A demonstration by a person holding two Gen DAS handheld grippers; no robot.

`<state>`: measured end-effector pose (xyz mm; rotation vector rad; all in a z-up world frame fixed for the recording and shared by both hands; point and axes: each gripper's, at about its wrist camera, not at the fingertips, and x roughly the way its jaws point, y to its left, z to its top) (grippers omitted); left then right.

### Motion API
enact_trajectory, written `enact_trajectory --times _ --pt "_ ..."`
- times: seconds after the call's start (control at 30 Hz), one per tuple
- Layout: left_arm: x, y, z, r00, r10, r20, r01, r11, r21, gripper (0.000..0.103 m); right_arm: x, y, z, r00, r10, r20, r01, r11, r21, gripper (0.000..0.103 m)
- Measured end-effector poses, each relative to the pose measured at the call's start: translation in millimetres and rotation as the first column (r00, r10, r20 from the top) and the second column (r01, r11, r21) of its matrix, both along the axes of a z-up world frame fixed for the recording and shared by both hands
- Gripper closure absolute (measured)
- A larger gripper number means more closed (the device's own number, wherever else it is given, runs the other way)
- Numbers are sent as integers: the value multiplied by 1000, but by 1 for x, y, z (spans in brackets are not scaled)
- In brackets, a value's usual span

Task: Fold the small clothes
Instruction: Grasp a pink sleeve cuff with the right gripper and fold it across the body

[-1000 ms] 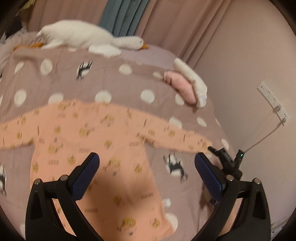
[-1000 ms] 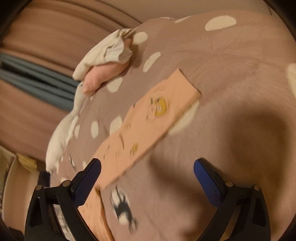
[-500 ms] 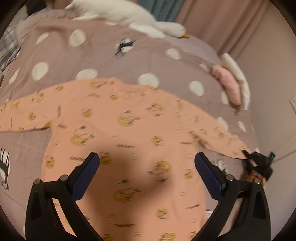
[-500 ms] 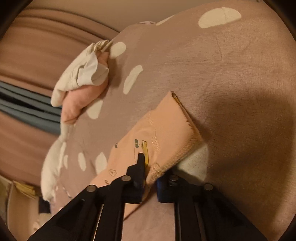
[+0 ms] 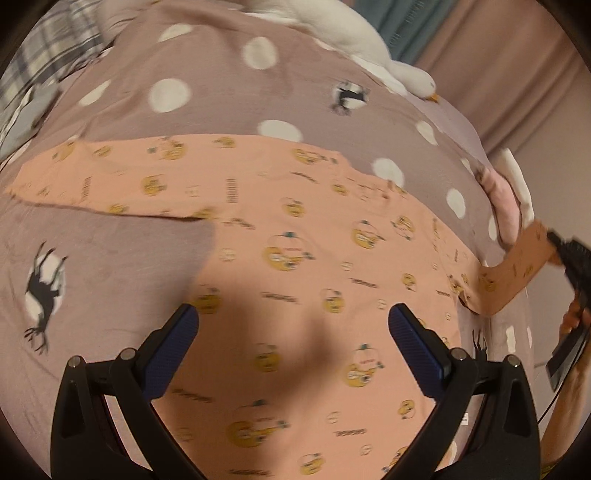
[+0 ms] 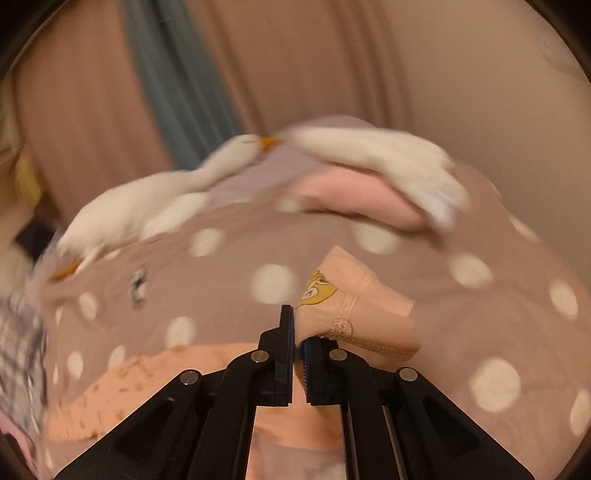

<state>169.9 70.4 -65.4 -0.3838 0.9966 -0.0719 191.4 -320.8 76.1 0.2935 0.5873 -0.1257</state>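
A peach long-sleeved baby shirt (image 5: 295,258) with yellow prints lies spread on the dotted mauve bedspread (image 5: 184,110). My left gripper (image 5: 291,332) is open and empty, hovering over the shirt's body. My right gripper (image 6: 299,343) is shut on the cuff of the shirt's right sleeve (image 6: 351,310) and holds it lifted off the bed. In the left wrist view that gripper (image 5: 569,254) shows at the far right with the sleeve (image 5: 513,269) raised. The left sleeve (image 5: 92,181) lies flat at the left.
A white plush goose (image 5: 351,33) lies at the far side of the bed, also in the right wrist view (image 6: 147,203). A pink and white bundle (image 5: 506,195) sits near the right edge. Curtains (image 6: 184,74) hang behind. Plaid fabric (image 5: 33,74) lies far left.
My right gripper closed on the sleeve cuff, lifted it and carried it inward over the bed. My left gripper moved forward over the shirt and stayed open.
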Motion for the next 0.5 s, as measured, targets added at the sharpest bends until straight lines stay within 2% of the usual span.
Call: enact_trajectory --times 0.1,0.2,0.3,0.4,0.5 --pt "-8 29 0 999 47 0 -47 999 -12 1 22 65 9 996 91 -5 -91 990 -107 97" --pt "-15 59 -1 995 103 5 -103 995 -17 0 38 139 1 980 197 -36 -200 952 -233 97" --pt "-18 83 -8 989 147 -9 -147 989 -20 0 47 211 -33 948 298 -113 -319 882 -347 97" --pt "-20 101 -19 984 176 -34 -177 984 -20 0 50 255 -70 918 346 -195 -397 818 -417 97" --pt "-20 113 -27 980 193 -54 -195 981 -23 0 52 291 -125 849 392 -353 -520 733 -438 96"
